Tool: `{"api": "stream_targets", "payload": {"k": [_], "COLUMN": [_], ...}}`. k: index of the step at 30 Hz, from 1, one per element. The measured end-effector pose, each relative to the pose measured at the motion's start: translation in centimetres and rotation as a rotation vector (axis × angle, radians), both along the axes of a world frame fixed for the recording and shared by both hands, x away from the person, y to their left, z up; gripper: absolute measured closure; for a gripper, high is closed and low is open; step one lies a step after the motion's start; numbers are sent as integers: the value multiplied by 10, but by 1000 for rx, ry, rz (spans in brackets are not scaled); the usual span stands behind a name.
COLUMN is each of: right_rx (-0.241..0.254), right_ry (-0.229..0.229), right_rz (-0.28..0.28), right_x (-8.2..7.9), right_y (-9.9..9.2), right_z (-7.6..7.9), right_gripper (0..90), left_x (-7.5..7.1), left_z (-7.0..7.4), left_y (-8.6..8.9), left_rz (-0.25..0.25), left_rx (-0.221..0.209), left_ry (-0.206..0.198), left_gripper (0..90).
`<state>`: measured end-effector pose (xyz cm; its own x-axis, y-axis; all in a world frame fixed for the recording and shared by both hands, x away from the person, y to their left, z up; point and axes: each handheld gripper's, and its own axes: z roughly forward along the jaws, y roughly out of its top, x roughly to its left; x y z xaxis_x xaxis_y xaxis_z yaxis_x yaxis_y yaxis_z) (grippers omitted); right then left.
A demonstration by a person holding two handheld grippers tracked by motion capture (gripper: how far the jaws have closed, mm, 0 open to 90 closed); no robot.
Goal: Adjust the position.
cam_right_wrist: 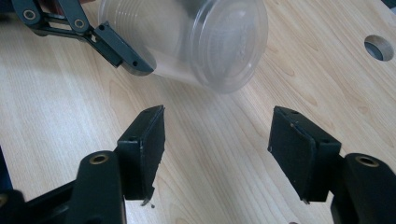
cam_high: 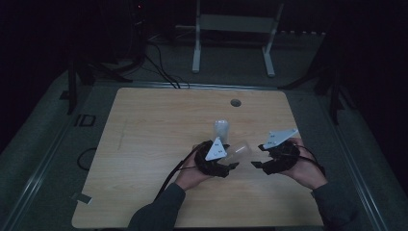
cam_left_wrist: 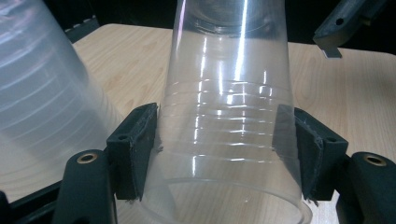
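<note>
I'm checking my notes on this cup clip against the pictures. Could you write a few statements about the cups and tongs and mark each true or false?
1. The left tongs grip a clear plastic cup. True.
2. The right tongs hold a cup. False: nothing is between their jaws, which stand apart over the table.
3. The table is glass. False: it is light wood.
4. A second cup stands on the table beyond the held one. True.
</note>
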<state>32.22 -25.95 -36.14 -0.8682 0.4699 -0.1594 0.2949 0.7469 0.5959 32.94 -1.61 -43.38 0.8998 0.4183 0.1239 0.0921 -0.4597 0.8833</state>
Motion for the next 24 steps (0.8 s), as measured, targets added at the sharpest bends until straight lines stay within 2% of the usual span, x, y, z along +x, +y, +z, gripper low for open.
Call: {"api": "stream_targets", "payload": {"k": [10, 14, 24], "right_rx": [-73, -105, -168], "right_ry": [-5, -5, -4], "right_rz": [43, 62, 102], "right_x": [3, 1, 4], "right_y": [7, 11, 16], "right_z": [3, 5, 9], "right_gripper": [362, 362, 367], "left_x": [0, -1, -1], "left_z": [-1, -2, -1], "left_y": [-1, -3, -2], "left_rz": [-32, -40, -46], "left_rx": [38, 62, 84], "left_ry": [22, 20, 16], "left_gripper": [319, 319, 318]}}
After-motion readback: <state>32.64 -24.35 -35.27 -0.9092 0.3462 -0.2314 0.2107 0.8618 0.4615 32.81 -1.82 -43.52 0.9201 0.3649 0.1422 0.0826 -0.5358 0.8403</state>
